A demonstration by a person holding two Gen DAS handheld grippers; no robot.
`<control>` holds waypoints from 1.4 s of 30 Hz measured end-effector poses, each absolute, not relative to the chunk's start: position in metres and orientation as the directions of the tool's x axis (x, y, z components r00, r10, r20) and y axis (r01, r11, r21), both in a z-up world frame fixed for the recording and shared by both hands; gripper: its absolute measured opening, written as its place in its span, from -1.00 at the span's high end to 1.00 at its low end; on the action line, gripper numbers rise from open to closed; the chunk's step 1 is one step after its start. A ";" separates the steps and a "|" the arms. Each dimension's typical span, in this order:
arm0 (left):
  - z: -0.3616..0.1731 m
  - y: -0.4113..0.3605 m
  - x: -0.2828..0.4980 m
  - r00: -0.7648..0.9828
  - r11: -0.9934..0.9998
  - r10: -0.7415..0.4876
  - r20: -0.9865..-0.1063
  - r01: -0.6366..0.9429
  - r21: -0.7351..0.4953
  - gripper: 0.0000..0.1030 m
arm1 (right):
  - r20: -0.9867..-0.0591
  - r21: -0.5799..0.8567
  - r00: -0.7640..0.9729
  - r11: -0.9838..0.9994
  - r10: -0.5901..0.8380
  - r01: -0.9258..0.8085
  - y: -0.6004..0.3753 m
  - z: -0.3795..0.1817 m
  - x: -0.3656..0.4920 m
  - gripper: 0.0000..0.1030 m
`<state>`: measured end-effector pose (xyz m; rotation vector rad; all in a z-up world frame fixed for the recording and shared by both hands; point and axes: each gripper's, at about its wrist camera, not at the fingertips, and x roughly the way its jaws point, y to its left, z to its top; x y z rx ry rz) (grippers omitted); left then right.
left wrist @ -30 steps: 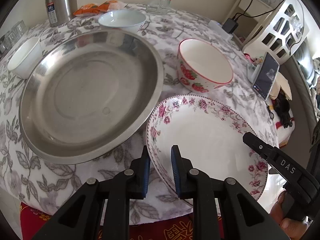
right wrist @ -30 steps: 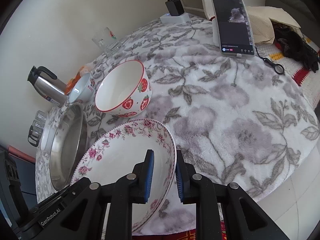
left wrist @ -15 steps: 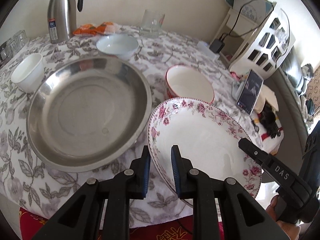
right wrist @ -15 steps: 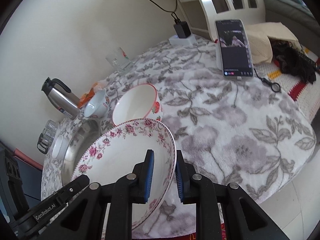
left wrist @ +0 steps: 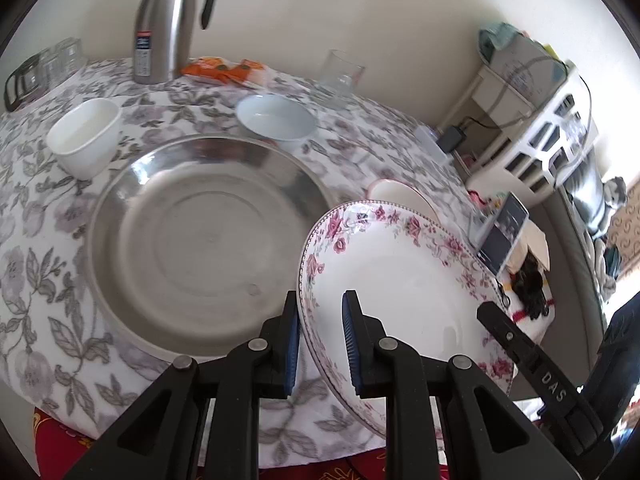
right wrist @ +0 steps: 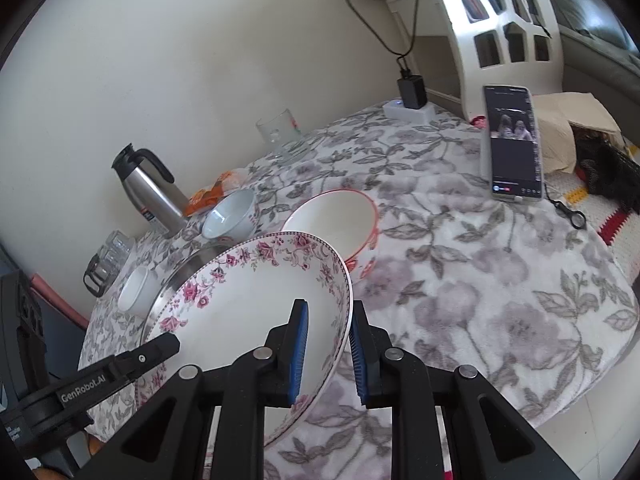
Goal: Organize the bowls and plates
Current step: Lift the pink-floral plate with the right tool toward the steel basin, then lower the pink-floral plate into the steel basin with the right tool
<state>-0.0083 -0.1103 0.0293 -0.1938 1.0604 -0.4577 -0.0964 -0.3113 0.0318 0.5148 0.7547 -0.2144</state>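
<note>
Got both tools on the floral plate [left wrist: 400, 276] right now. My left tool [left wrist: 320, 344] is pinching its near-left rim, 1 blue pad outside and 1 inside, and my right tool [right wrist: 329, 348] is pinching the opposite rim the same way. The plate is up off the worktop [right wrist: 480, 288], tilted, with its far edge hanging over the rim of the steel basin [left wrist: 200, 240] in the left view.

The basin sits flat on the flowery cloth with nothing in it. Behind the plate there's the strawberry bowl [right wrist: 340, 220], mostly hidden by the plate in the left view, only a sliver of its rim showing. Further back, a pale blue bowl [left wrist: 276, 120] just beyond the basin and a small white bowl [left wrist: 84, 136] off to the basin's left, both upright and close to the basin; can't tell if they touch it.

Along the wall: a steel thermos [left wrist: 164, 24], an orange snack packet [left wrist: 224, 72] beside it, and a clear glass [left wrist: 340, 76]. A phone [right wrist: 514, 144] is propped upright at the far right edge of the worktop, screen lit.
</note>
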 end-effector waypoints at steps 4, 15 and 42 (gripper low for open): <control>0.030 -0.089 0.002 0.424 0.895 -0.446 -0.788 0.224 -0.386 0.59 | -0.704 0.360 0.710 0.869 0.013 0.340 -0.295 0.032 -0.086 0.57; 0.026 -0.033 0.023 0.447 0.886 -0.446 -0.775 0.101 -0.452 0.59 | -0.728 0.333 0.684 0.899 0.052 0.286 -0.247 0.031 -0.051 0.57; -0.003 0.013 0.062 0.444 0.893 -0.381 -0.811 -0.053 -0.448 0.59 | -0.794 0.256 0.603 0.941 0.075 0.221 -0.204 0.004 0.021 0.57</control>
